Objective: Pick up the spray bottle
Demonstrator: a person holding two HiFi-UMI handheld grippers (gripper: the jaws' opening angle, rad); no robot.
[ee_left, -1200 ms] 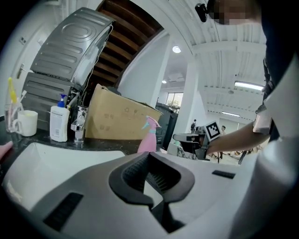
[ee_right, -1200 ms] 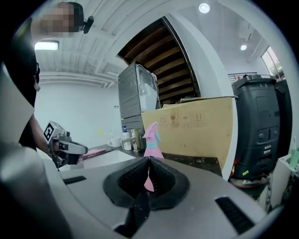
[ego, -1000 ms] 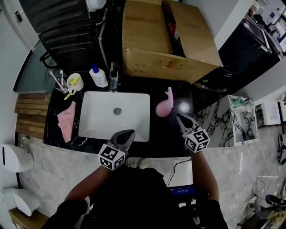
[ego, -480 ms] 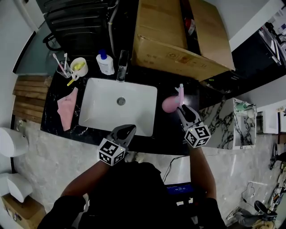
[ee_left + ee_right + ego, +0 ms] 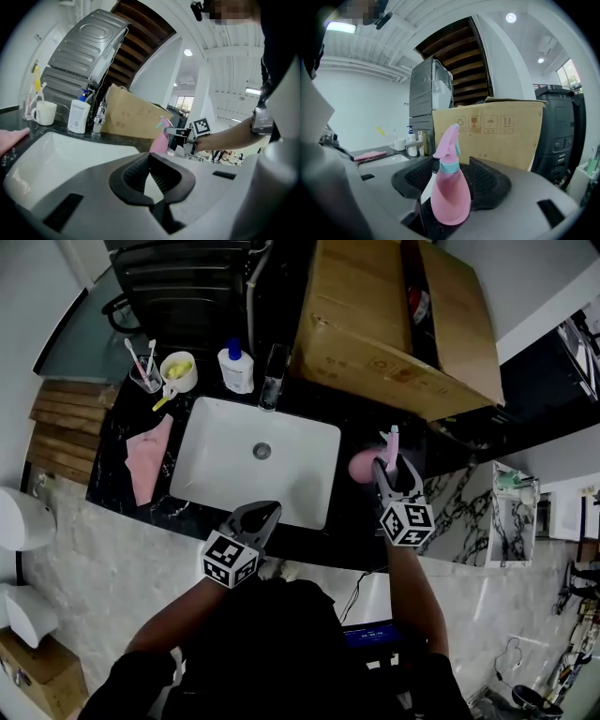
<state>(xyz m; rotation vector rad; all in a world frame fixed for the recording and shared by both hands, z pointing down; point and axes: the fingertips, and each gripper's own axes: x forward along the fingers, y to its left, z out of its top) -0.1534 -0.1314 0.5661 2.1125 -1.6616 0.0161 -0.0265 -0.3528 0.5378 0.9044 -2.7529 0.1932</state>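
The pink spray bottle [image 5: 362, 466] stands upright on the black counter, right of the white sink [image 5: 217, 460]. My right gripper [image 5: 394, 469] has come up to it and its jaws are opening. In the right gripper view the spray bottle [image 5: 450, 197] stands between the two pads [image 5: 485, 183] with a gap on each side. My left gripper [image 5: 266, 514] hovers over the sink's near edge, shut and holding nothing. The left gripper view shows its jaws [image 5: 150, 157] closed together, with the spray bottle [image 5: 159, 139] and the right gripper [image 5: 180, 133] beyond.
A big cardboard box [image 5: 394, 324] stands just behind the bottle. Behind the sink are a faucet [image 5: 274, 376], a white pump bottle [image 5: 236, 367], a cup [image 5: 178, 371] and toothbrushes [image 5: 143, 362]. A pink cloth [image 5: 150, 460] lies to its left.
My right gripper has moved forward to the spray bottle and opened its jaws around it. The left gripper has barely shifted at the sink's near edge.
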